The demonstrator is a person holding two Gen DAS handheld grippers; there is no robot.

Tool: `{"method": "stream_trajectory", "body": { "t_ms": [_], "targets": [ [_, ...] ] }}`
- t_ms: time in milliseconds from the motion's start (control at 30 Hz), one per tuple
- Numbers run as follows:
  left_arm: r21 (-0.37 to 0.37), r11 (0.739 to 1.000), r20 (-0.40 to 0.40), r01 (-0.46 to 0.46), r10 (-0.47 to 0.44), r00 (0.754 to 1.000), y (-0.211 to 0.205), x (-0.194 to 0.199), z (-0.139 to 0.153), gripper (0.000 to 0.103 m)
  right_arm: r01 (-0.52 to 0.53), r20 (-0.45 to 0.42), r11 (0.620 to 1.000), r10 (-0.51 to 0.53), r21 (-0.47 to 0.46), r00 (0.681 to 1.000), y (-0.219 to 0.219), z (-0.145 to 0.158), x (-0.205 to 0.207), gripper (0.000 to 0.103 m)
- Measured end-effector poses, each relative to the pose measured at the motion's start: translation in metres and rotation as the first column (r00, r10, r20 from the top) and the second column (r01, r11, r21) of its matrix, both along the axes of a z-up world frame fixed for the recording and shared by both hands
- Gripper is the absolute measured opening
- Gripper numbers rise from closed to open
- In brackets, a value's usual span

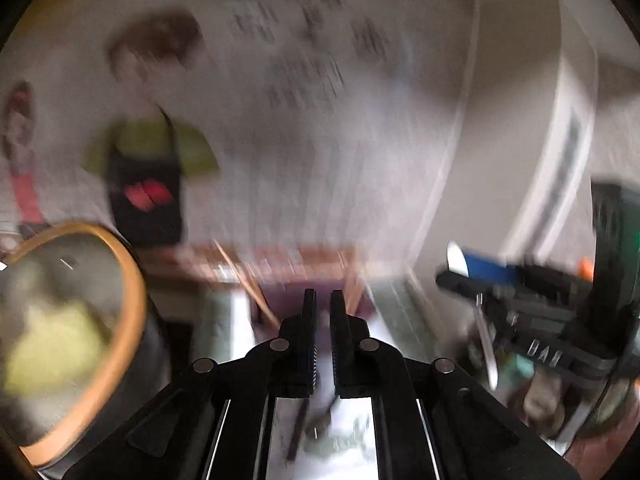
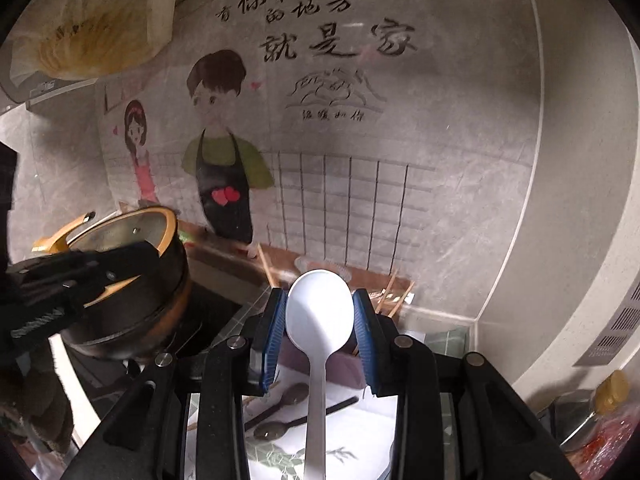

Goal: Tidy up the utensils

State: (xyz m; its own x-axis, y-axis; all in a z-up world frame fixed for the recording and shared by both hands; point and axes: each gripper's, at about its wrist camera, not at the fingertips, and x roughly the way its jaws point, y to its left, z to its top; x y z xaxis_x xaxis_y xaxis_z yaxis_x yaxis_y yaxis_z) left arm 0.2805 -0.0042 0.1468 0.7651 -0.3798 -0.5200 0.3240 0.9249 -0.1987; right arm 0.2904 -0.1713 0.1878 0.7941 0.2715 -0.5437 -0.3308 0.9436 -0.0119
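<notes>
White spoon point(image 2: 319, 312) sits pinched by its bowl in the right gripper point(image 2: 320, 312), lifted clear of the worktop point(image 2: 360, 412) for sorting; the left gripper point(image 1: 324, 312) is pressed together, empty.

lidded black pot point(image 2: 132, 280) crowding the left, wall decal point(image 2: 224, 152) close ahead, open air rightward

Both wrist views look downward along their claws, sharing the mural wall point(image 2: 360, 140); left probably blurred.
</notes>
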Motion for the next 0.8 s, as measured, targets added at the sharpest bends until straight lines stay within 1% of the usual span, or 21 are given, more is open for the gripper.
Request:
{"method": "stream_trajectory", "body": {
  "t_ms": [33, 100, 133, 167, 200, 233, 333, 367, 433, 500, 533, 567, 667, 800],
  "targets": [
    [0.021, 1.000, -0.045, 0.016, -0.015, 0.999, -0.003, 0.005, -0.017, 0.008, -0.006, -0.016, 1.000, 0.005, -0.006, 1.000, -0.001, -0.008, -0.002, 0.031],
    [0.046, 0.997, -0.147, 0.066, -0.058, 0.987, -0.010, 0.017, -0.049, 0.016, -0.016, -0.053, 1.000, 0.015, -0.021, 0.998, -0.002, -0.026, -0.005, 0.031],
    [0.035, 0.994, -0.217, 0.102, -0.092, 0.972, -0.014, 0.025, -0.069, 0.033, -0.019, -0.081, 0.999, 0.016, -0.037, 0.997, -0.001, -0.039, -0.005, 0.031],
    [0.026, 0.992, -0.270, 0.120, -0.109, 0.957, -0.017, 0.031, -0.084, 0.052, -0.020, -0.101, 0.999, 0.016, -0.047, 0.995, -0.001, -0.049, -0.005, 0.031],
    [0.019, 0.991, -0.317, 0.134, -0.121, 0.941, -0.020, 0.038, -0.100, 0.059, -0.019, -0.135, 0.998, 0.011, -0.053, 0.991, -0.002, -0.064, -0.003, 0.031],
    [0.020, 0.990, -0.354, 0.141, -0.125, 0.927, -0.025, 0.044, -0.117, 0.062, -0.016, -0.158, 0.999, 0.008, -0.051, 0.987, -0.005, -0.074, -0.003, 0.031],
    [0.043, 0.991, -0.416, 0.128, -0.099, 0.904, -0.038, 0.064, -0.150, 0.062, -0.006, -0.230, 0.999, -0.007, -0.054, 0.973, -0.011, -0.107, -0.002, 0.031],
    [0.047, 0.991, -0.430, 0.126, -0.094, 0.898, -0.041, 0.072, -0.157, 0.062, -0.002, -0.240, 0.998, -0.012, -0.058, 0.971, -0.012, -0.114, -0.002, 0.031],
    [0.078, 0.990, -0.450, 0.115, -0.068, 0.890, -0.051, 0.089, -0.174, 0.062, 0.005, -0.275, 0.998, -0.022, -0.065, 0.961, -0.014, -0.132, 0.000, 0.032],
    [0.106, 0.987, -0.463, 0.122, -0.059, 0.884, -0.059, 0.100, -0.186, 0.058, 0.014, -0.306, 0.998, -0.033, -0.066, 0.952, -0.016, -0.148, 0.001, 0.032],
    [0.120, 0.986, -0.470, 0.115, -0.046, 0.882, -0.063, 0.105, -0.191, 0.051, 0.017, -0.320, 0.998, -0.037, -0.065, 0.947, -0.018, -0.154, 0.002, 0.032],
    [0.128, 0.985, -0.484, 0.113, -0.037, 0.874, -0.066, 0.112, -0.196, 0.047, 0.020, -0.329, 0.998, -0.040, -0.064, 0.943, -0.019, -0.158, 0.002, 0.032],
    [0.144, 0.981, -0.520, 0.126, -0.033, 0.854, -0.074, 0.127, -0.209, 0.047, 0.036, -0.369, 0.998, -0.055, -0.059, 0.928, -0.025, -0.175, 0.002, 0.032],
    [0.204, 0.974, -0.550, 0.101, 0.028, 0.835, -0.078, 0.145, -0.227, 0.046, 0.054, -0.395, 0.997, -0.073, -0.060, 0.916, -0.033, -0.184, 0.001, 0.032]
  ]
}}
